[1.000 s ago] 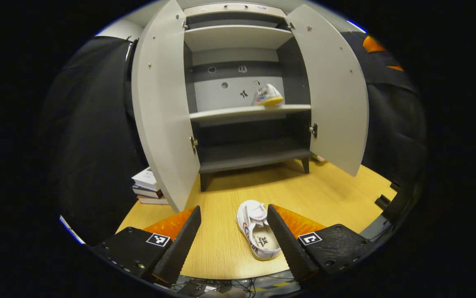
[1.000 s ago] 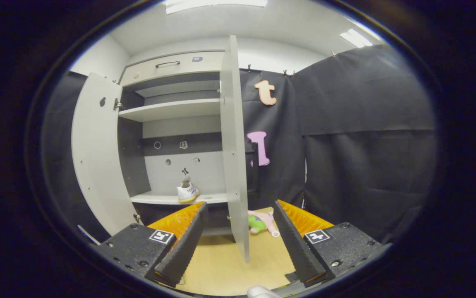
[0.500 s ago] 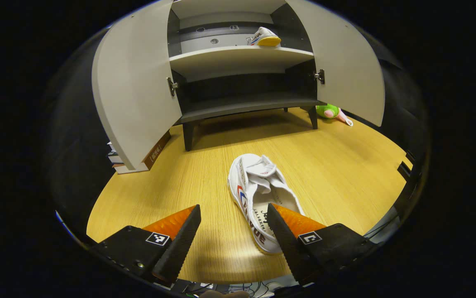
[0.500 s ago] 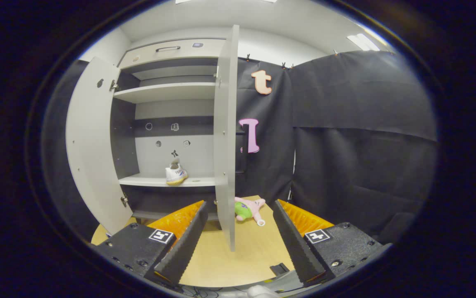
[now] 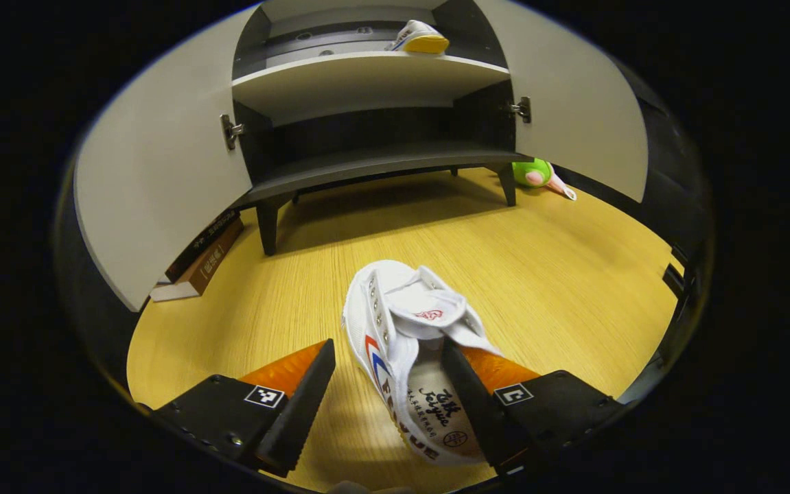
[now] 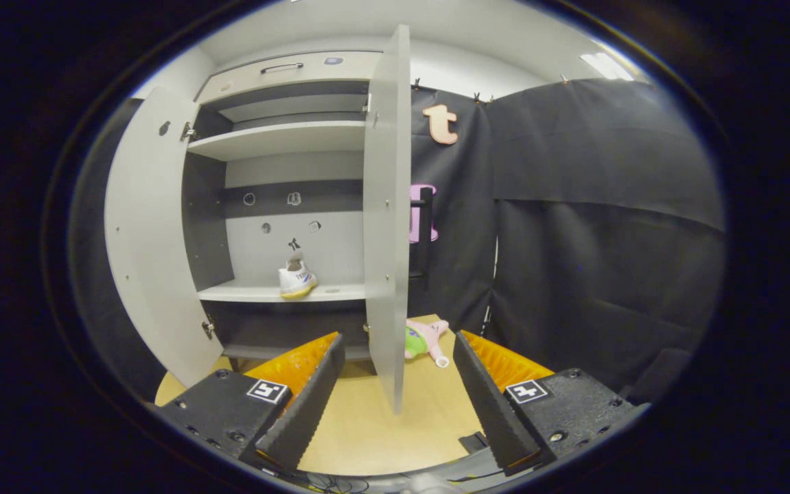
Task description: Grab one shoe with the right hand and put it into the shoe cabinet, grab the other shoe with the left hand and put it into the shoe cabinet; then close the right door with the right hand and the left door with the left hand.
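A white shoe (image 5: 408, 343) with red and blue stripes lies on the wooden tabletop (image 5: 559, 274), heel toward me. My left gripper (image 5: 388, 405) is open and low over it; its right finger sits inside the heel opening, its left finger stands apart on the shoe's outer side. The shoe cabinet (image 5: 367, 89) stands beyond with both doors open. A second white shoe (image 5: 416, 38) rests on its middle shelf, also seen as the shoe (image 6: 297, 280) in the right gripper view. My right gripper (image 6: 398, 405) is open and holds nothing, facing the edge of the right door (image 6: 386, 219).
A green and pink plush toy (image 5: 539, 175) lies by the cabinet's right foot, the same toy (image 6: 425, 339) behind the right door. Books (image 5: 202, 257) are stacked under the left door (image 5: 161, 171). The table's front edge runs close below both grippers.
My left gripper has dropped and moved forward, so the shoe now lies between its fingers. The right gripper has shifted slightly, with the right door edge now nearer the view's centre.
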The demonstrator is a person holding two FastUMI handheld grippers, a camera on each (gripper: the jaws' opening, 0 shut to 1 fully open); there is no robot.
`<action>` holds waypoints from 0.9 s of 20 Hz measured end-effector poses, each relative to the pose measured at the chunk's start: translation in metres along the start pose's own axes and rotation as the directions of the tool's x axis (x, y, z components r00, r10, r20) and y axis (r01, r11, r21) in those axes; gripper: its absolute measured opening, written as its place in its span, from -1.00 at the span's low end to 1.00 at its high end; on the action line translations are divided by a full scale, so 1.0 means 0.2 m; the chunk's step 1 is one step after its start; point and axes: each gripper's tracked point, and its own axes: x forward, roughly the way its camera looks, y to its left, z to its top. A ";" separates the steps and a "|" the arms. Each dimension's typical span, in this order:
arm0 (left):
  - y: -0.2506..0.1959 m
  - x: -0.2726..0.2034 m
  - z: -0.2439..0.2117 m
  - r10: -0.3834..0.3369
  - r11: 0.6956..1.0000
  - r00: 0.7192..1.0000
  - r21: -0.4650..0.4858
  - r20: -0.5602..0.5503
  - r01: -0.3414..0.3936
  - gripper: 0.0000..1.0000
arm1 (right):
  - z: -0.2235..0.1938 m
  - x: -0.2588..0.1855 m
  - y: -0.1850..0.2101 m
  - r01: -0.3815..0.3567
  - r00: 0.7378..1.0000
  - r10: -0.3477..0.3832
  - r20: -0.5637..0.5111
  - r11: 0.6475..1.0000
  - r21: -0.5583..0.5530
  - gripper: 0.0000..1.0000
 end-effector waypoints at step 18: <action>0.12 0.11 0.10 0.076 0.997 0.995 -0.021 -0.070 -0.078 -0.94 | 0.09 0.14 0.07 -0.059 0.998 0.060 0.029 0.998 -0.015 1.00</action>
